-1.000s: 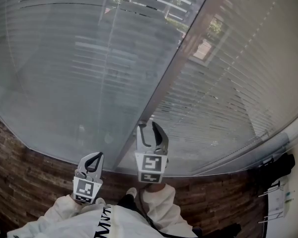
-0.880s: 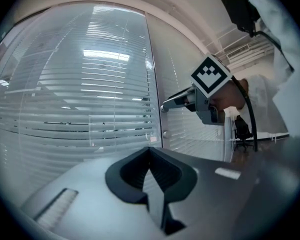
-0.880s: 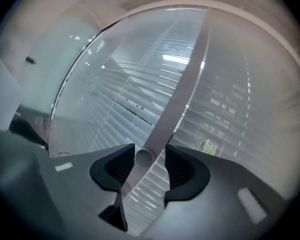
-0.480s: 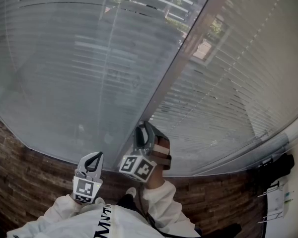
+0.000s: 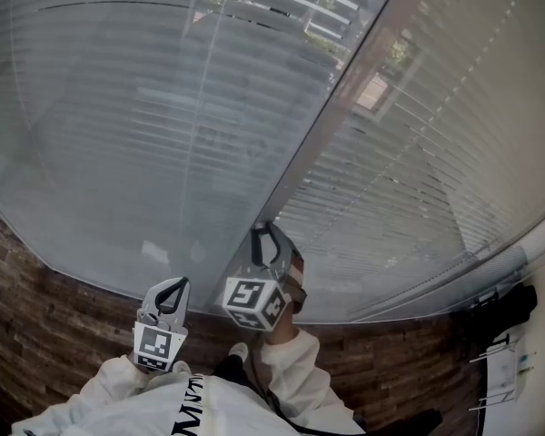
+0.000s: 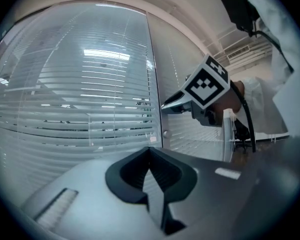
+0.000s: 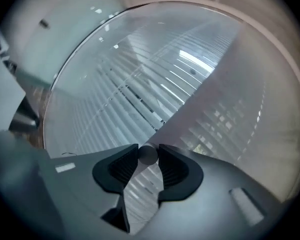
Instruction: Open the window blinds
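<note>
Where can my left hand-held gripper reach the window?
Free: the left pane, between post and floor, ahead of the left hand-held gripper. Crowded: the post, where the right hand-held gripper has just been closing its jaws on the knob.

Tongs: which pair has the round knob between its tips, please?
The right tongs, whose jaws have just been closing around the knob; the left tongs are shut with nothing between.

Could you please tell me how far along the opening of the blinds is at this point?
Done: the right gripper is at the small round knob on the frame. In hand: its fingers have just been closing and now pinch that knob. Left: the blind slats look mostly shut, so the knob probably needs turning. The left gripper hangs shut and empty.
</note>
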Tool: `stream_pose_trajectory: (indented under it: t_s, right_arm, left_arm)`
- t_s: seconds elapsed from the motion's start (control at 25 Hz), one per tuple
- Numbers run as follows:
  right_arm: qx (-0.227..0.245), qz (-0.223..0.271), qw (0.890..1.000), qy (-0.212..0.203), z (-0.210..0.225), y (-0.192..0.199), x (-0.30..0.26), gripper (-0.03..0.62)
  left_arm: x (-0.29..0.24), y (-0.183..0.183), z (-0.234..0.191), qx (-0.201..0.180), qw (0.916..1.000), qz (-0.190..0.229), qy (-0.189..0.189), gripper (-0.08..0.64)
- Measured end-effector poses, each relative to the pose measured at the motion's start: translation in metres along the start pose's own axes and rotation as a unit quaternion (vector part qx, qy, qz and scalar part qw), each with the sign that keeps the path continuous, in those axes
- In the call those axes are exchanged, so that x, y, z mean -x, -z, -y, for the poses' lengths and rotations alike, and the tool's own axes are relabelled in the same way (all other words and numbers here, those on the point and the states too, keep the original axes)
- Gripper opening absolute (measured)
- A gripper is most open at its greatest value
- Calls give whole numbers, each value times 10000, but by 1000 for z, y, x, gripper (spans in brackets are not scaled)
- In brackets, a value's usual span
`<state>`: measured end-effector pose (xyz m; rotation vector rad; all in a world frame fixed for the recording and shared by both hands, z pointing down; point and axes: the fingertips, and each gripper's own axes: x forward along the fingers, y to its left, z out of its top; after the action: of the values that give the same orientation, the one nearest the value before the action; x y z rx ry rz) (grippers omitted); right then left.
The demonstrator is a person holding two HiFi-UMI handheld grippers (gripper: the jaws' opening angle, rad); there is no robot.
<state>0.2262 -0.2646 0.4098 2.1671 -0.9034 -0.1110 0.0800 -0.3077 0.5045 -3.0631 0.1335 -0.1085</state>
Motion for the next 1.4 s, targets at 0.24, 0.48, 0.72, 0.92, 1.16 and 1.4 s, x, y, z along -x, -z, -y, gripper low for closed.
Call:
stream_pose_trajectory:
  t_s: [0.24,0.48,0.72,0.92,1.16,1.4]
  right_arm:
    - [-4180,472,9047,-668,14,7,0,132]
    - [-6590,912,7392,-1046,20,14,1,130]
    - [-7982,1227,5733,-1386,21,17,1,129]
    - [-8541,1406,4757,-1561,20,23,-2,130]
    - [-8432,1452,4908,-1645,20,24,7,130]
    - [-8064,1709,5250,-2116,12,28,40,130]
  left_arm:
    - [1,3,0,11,10000,-23,-4,0]
    - [1,0,2,-17,10000,-40,10,0]
    - [2,0,0,-48,10000,-59,5,0]
    - [1,0,0,-70,10000,-54,17,0]
    - [2,3,1,-96,9999,-53,58,0]
    - [5,6,4,-84,9997,-185,161,0]
